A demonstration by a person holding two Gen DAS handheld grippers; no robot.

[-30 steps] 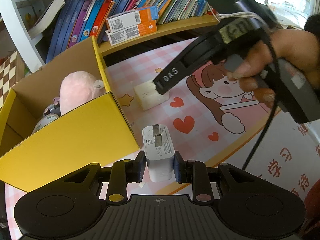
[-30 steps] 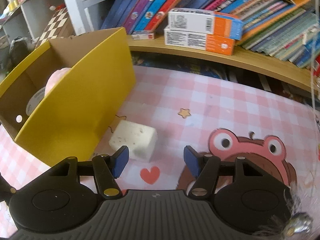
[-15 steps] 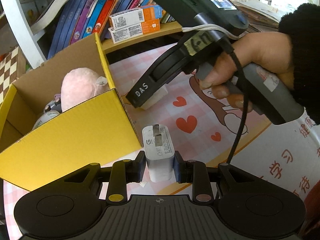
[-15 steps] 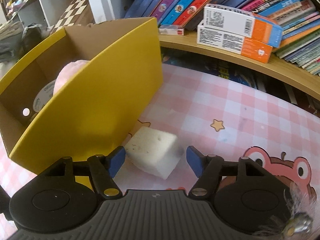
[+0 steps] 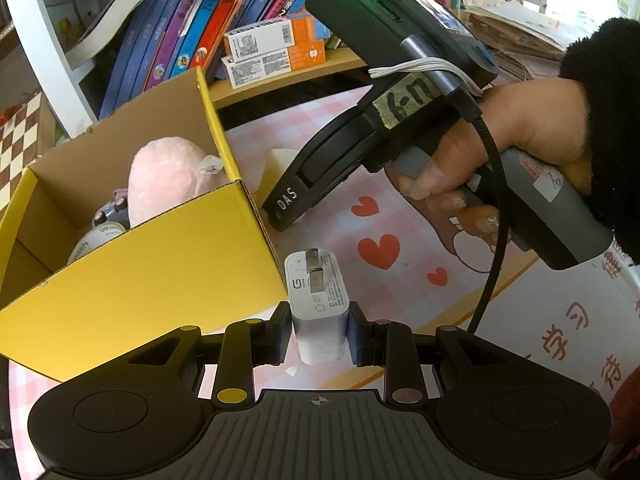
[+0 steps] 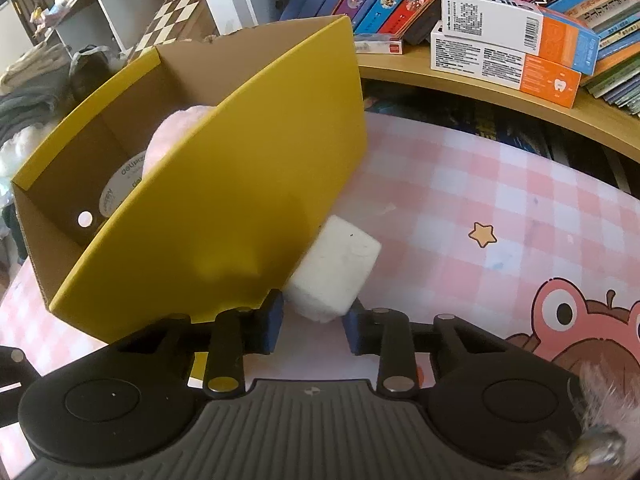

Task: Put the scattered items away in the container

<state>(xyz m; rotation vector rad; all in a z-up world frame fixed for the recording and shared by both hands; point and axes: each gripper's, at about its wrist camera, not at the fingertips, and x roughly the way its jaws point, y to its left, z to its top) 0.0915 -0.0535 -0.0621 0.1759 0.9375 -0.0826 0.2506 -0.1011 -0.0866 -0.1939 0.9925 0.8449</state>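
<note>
Right tool (image 6: 314,322) has closed in over last second; pads now flank sponge (image 6: 334,270), apparently gripping, sponge touching box (image 6: 224,208) wall at 10 o'clock. Left tool (image 5: 319,338) keeps charger (image 5: 319,300) clamped, box at 10 o'clock. Both items ready for box.

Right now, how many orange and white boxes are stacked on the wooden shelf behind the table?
2. The upper box lies on the lower box, stacked on the wooden shelf in front of the books. More could be hidden beyond the frame.
</note>
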